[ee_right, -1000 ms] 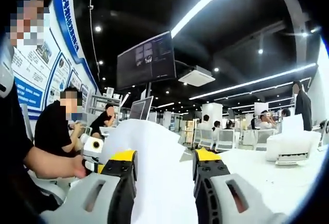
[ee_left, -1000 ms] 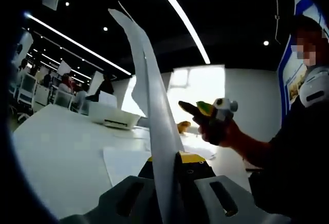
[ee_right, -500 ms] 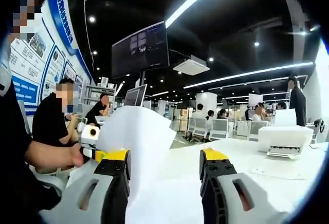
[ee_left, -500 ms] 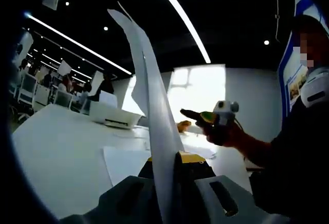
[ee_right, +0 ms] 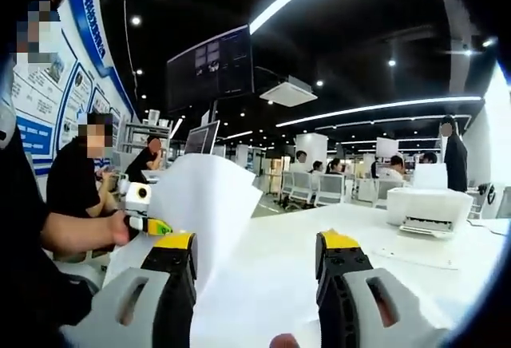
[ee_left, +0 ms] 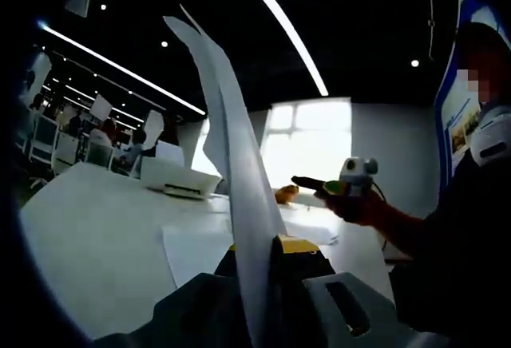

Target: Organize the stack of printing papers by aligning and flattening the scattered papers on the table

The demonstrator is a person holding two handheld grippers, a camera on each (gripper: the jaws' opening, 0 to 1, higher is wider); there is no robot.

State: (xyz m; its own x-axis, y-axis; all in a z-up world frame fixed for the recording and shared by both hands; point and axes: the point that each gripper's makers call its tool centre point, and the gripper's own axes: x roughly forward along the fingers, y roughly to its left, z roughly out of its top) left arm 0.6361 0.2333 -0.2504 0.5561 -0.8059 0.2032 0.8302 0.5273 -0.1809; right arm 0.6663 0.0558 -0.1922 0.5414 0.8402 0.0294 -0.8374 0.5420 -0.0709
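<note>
Since a second ago the right gripper (ee_left: 307, 181), seen in the left gripper view, has drifted away from the upright sheet of paper (ee_left: 239, 196) toward the person's body, and its jaws in its own view stand wider apart. That sheet rises edge-on from the left gripper (ee_left: 267, 256), whose jaws are closed on its lower edge; the clamped part itself is hidden behind the jaw bodies, and the top corner curls out of focus against the dark ceiling.

Beyond the sheet, on the white desk (ee_left: 88, 228), another sheet (ee_left: 192, 252) lies flat just beside the jaws, and a white printer (ee_left: 176, 180) sits farther back. A small orange thing past the paper is too blurred to identify.

From the right gripper view, the right gripper (ee_right: 259, 256) is parted with nothing between its jaws, pointing across the desk (ee_right: 279, 276). The held paper (ee_right: 200, 204) stands to the side of its jaws, bowed, with the left gripper (ee_right: 152, 224) at its base, gripped by the person's hand (ee_right: 120, 228), forearm reaching level from the body.
</note>
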